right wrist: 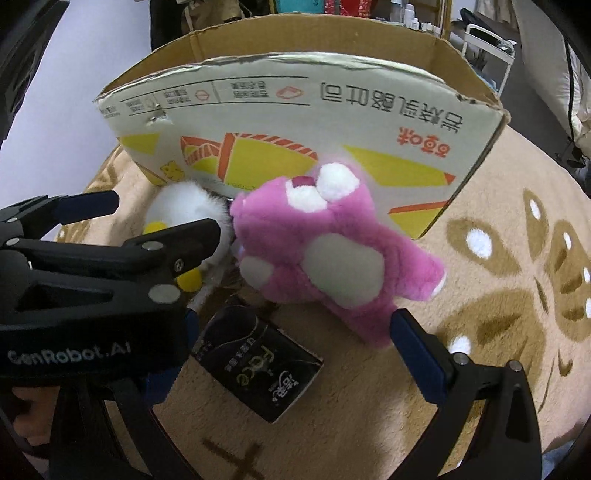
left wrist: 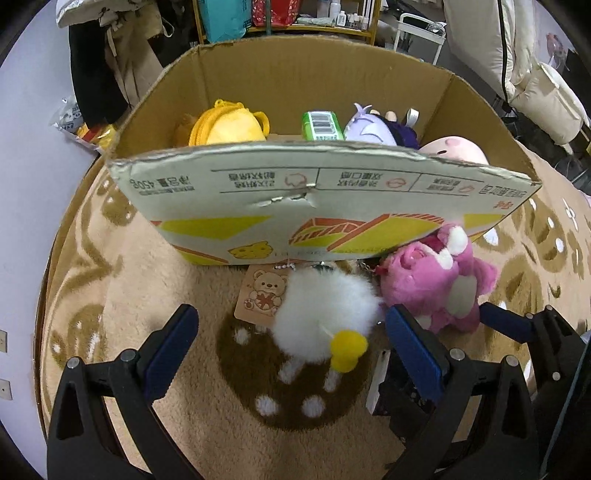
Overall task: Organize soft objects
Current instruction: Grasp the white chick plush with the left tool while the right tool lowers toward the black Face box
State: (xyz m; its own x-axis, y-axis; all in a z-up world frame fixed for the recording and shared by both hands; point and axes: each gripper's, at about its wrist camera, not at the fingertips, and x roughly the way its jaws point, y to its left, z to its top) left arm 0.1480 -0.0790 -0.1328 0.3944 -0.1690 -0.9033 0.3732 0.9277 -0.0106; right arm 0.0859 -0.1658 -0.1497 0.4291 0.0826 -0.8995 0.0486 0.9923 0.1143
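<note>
Pink plush bear (right wrist: 332, 254) and white fluffy toy (left wrist: 325, 314) lie beside a cardboard box (left wrist: 317, 192) — left hand-held gripper (left wrist: 291, 343) and right hand-held gripper (right wrist: 295, 354) both gape open.

Lived-in home room, prob. bedroom/storage: plush patterned rug (left wrist: 155, 258) under the tongs, coats (left wrist: 99, 66) hung far left, cluttered shelf (left wrist: 295, 18) beyond the box, white bedding (left wrist: 517, 55) far right.

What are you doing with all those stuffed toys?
A person is tidying soft toys into a cardboard box using two hand-held grippers. Both are open and holding nothing. The left gripper sits around a white fluffy toy on the rug, and the right gripper is beside a pink plush bear. A yellow plush and others are already inside.
</note>
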